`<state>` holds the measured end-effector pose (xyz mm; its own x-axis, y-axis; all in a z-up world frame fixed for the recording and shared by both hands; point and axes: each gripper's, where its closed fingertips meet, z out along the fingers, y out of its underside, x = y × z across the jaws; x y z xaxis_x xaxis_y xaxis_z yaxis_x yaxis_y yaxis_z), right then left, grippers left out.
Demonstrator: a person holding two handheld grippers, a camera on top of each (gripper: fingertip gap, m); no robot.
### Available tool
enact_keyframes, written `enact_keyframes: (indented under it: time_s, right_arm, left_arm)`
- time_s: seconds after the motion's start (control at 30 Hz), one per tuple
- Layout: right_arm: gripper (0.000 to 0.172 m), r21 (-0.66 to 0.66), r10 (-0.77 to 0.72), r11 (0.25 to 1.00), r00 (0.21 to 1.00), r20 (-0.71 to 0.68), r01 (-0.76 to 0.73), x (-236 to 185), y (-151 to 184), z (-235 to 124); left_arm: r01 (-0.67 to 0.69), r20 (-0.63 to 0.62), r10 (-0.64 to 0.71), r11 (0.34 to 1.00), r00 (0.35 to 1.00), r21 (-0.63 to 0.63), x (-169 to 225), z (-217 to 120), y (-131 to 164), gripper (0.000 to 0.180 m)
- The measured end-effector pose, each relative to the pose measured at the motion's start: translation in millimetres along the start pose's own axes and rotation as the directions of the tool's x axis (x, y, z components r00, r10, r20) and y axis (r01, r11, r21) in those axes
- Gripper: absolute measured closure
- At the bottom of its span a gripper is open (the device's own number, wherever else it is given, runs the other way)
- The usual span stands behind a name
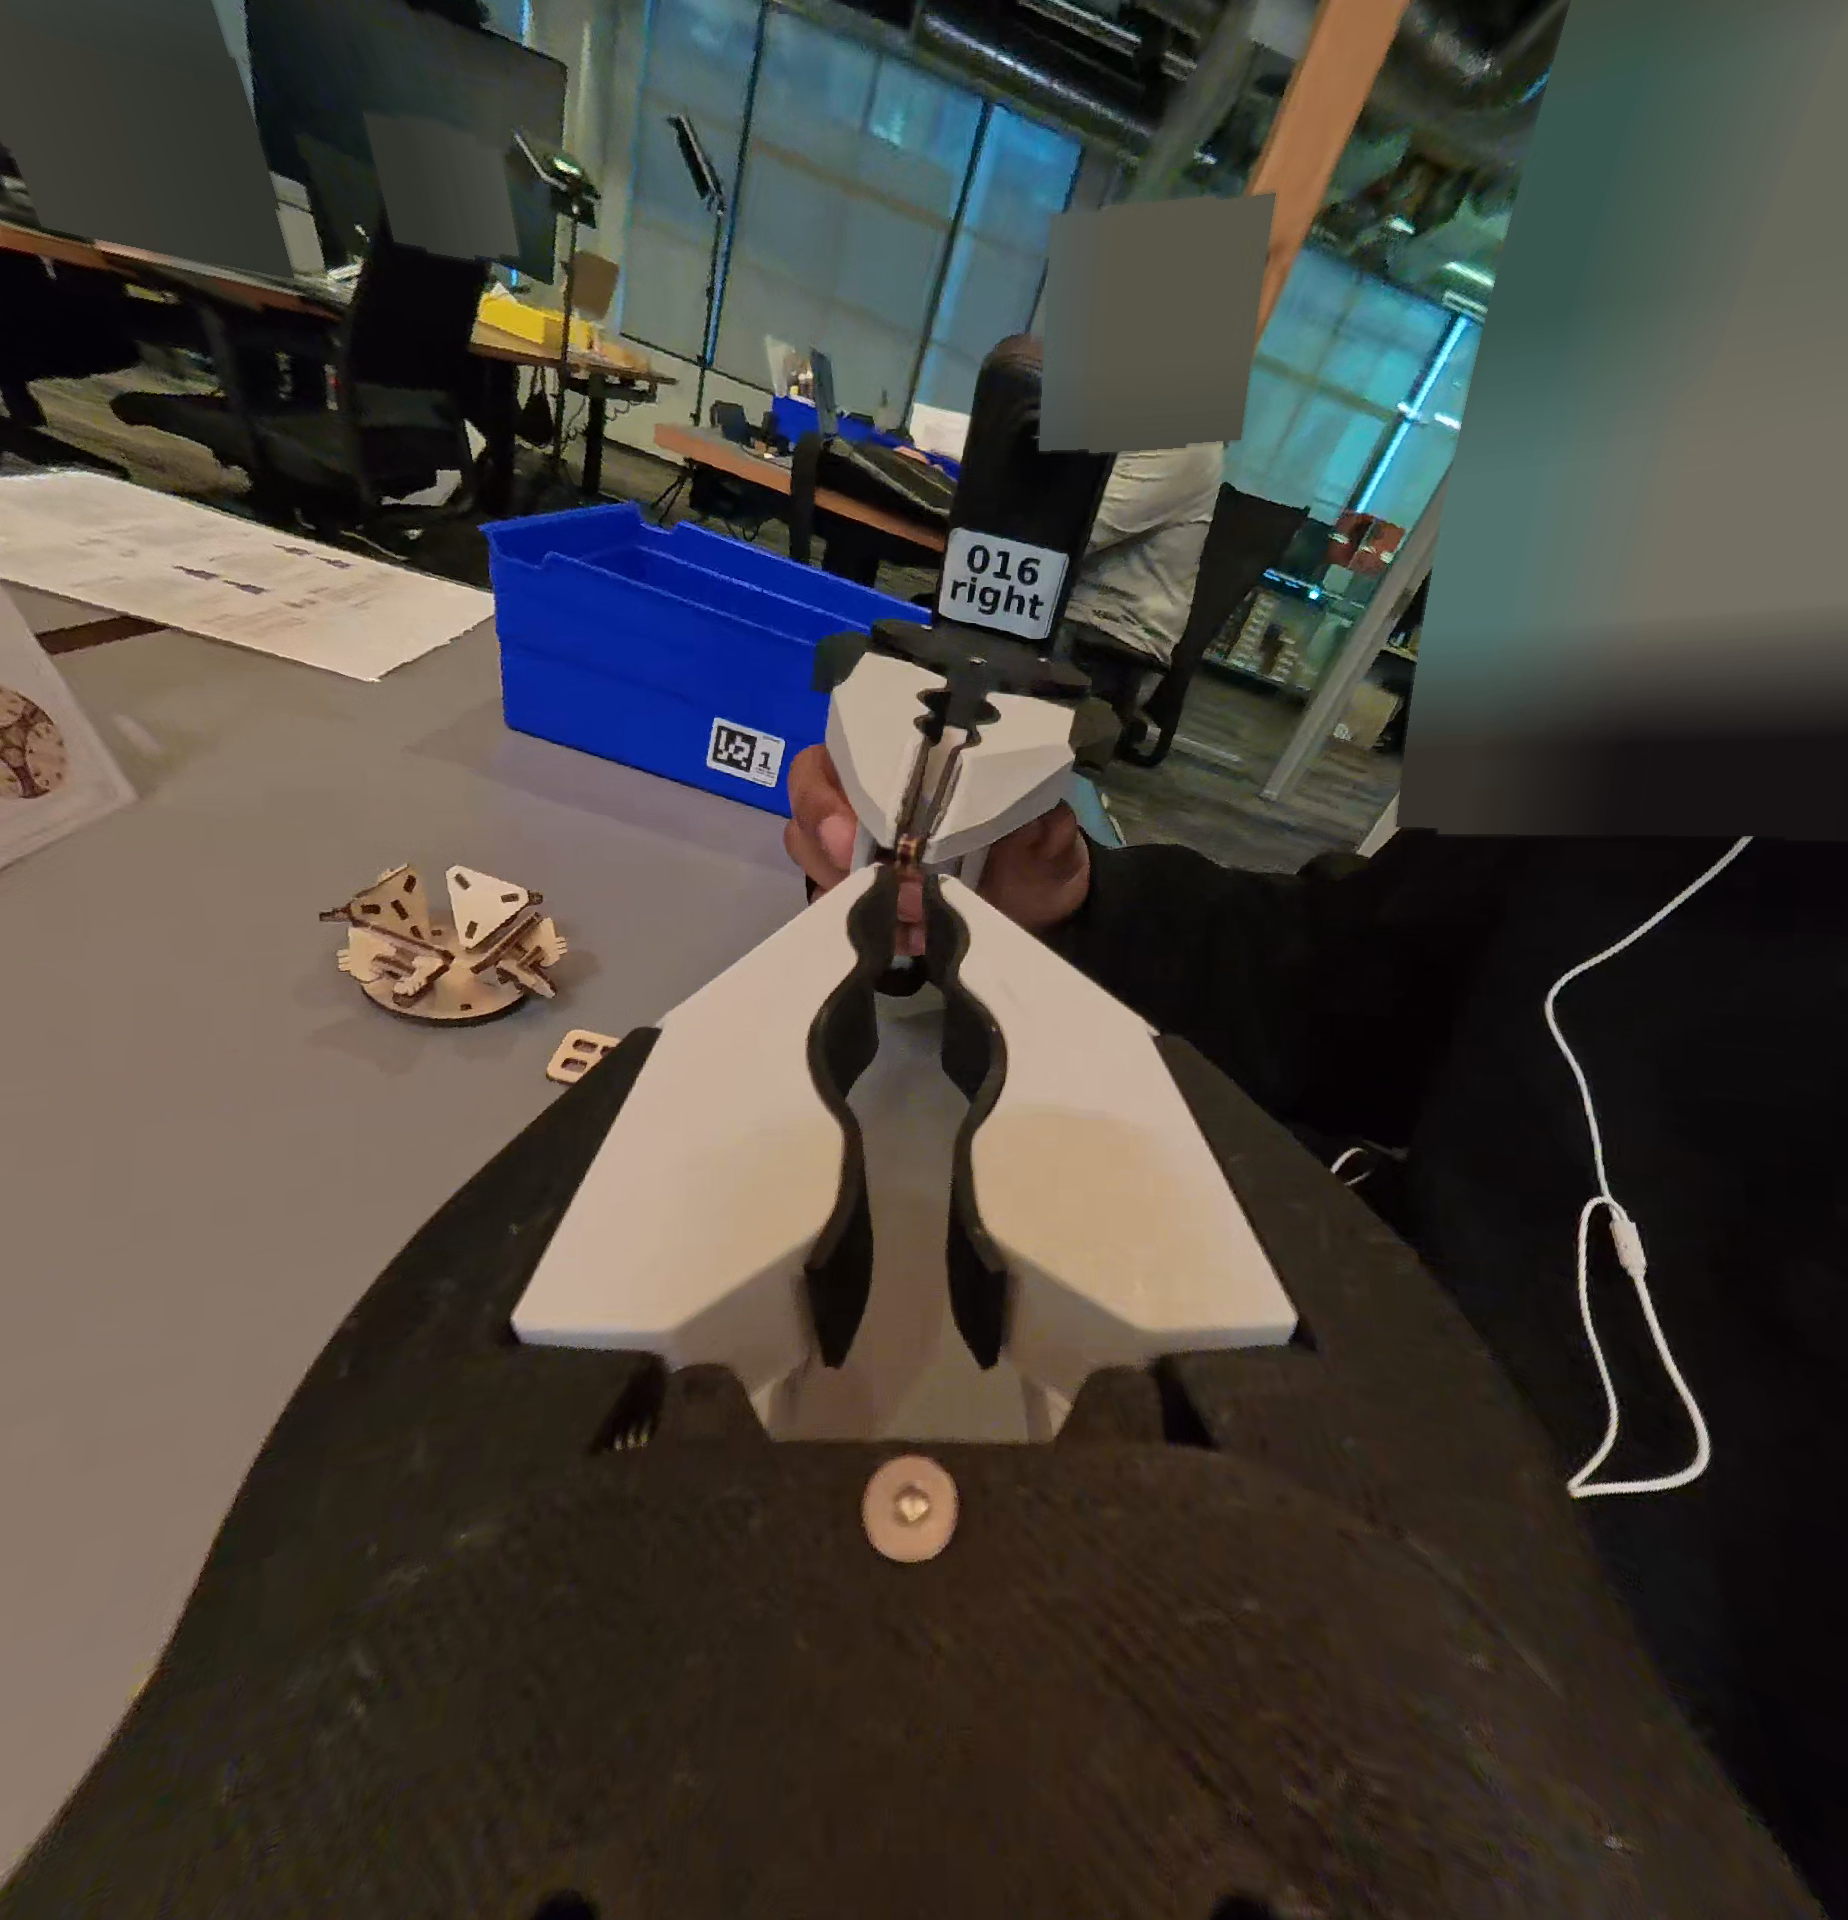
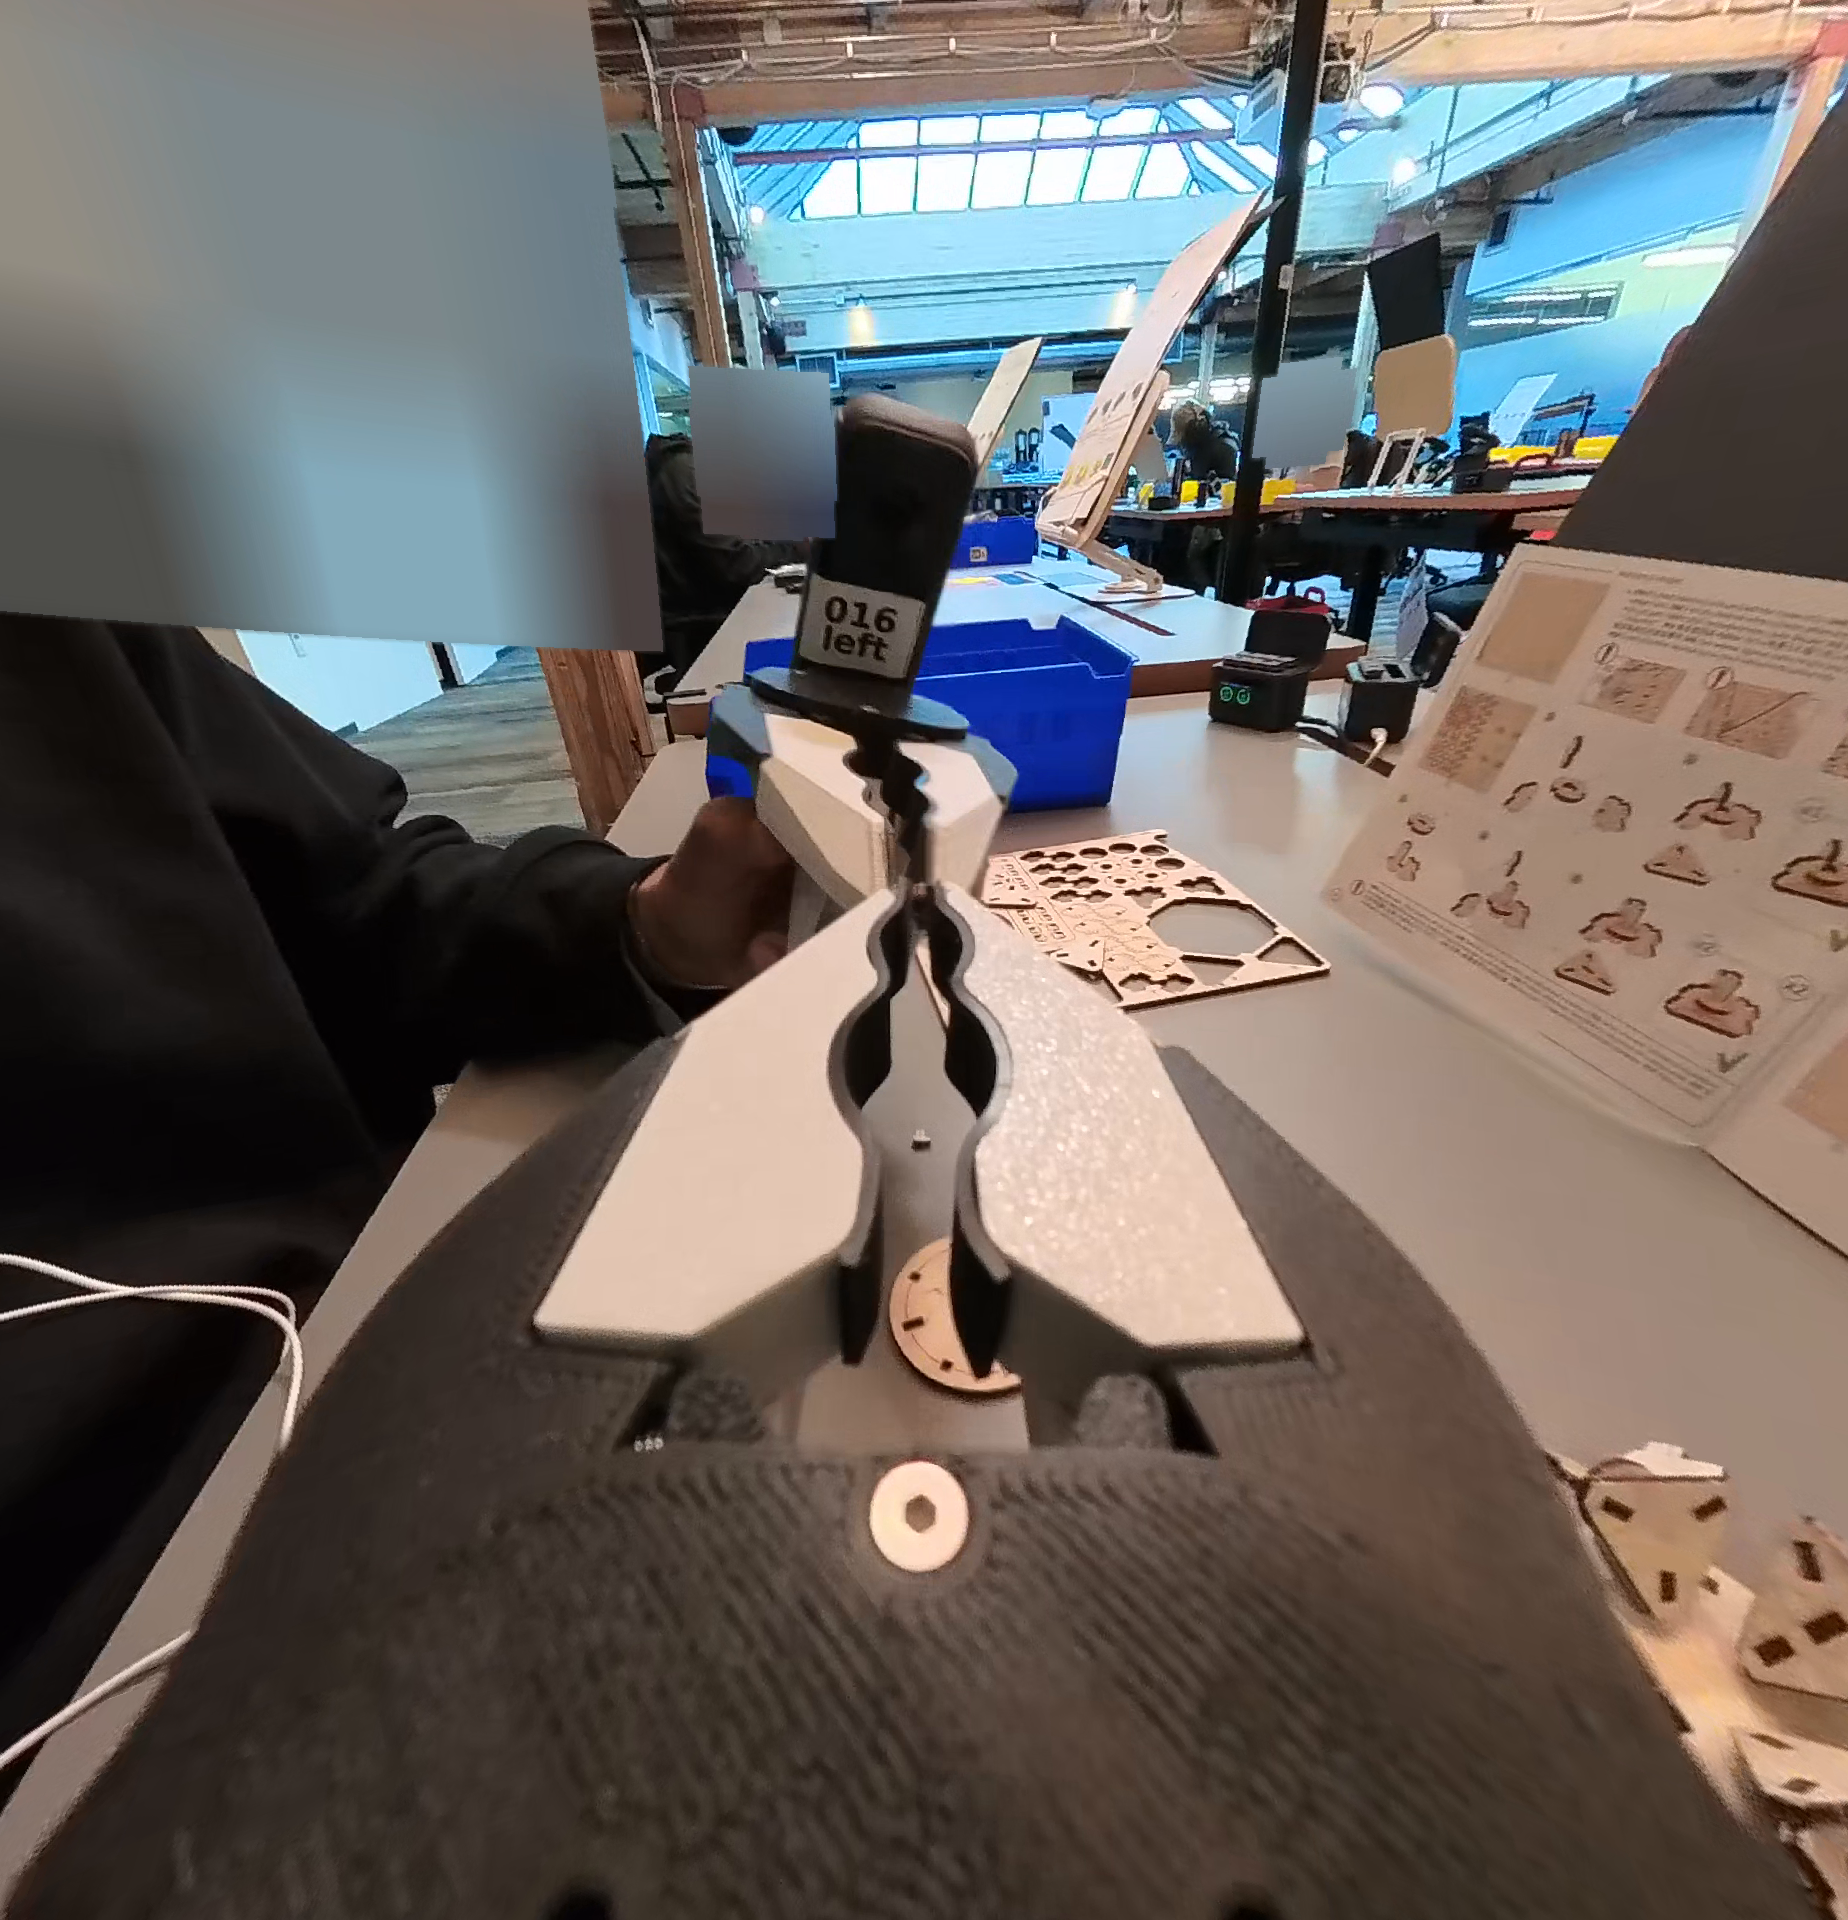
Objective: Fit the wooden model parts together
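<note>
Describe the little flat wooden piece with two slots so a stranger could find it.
Start at the blue plastic bin on the grey table, then come nearer to the round wooden model. Just right of it lies the small flat wooden piece, alone and unassembled, with two rectangular slots.

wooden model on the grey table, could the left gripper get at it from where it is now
Probably yes: the wooden model stands alone on the table, left of the left gripper, with nothing between. That gripper's tips meet the right gripper.
</note>
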<state>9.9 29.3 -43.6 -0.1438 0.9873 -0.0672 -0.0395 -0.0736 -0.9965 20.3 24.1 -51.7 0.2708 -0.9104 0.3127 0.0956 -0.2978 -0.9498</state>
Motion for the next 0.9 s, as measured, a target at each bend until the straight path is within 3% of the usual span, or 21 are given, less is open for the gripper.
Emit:
enact_keyframes:
  time_s: [0.8,0.9]
  right_arm:
    - [0.171,-0.013,0.004,1.000,1.000,0.029,-0.003,-5.3,1.5,2.9]
    - [0.160,0.006,-0.013,1.000,1.000,0.023,0.013,-5.7,-2.1,2.1]
  left_arm:
    - [0.003,-0.028,-0.003,1.000,1.000,0.010,2.9,-2.9,-2.6,0.180]
    - [0.028,-0.033,-0.027,0.999,0.999,0.021,1.8,-3.4,-3.6,0.180]
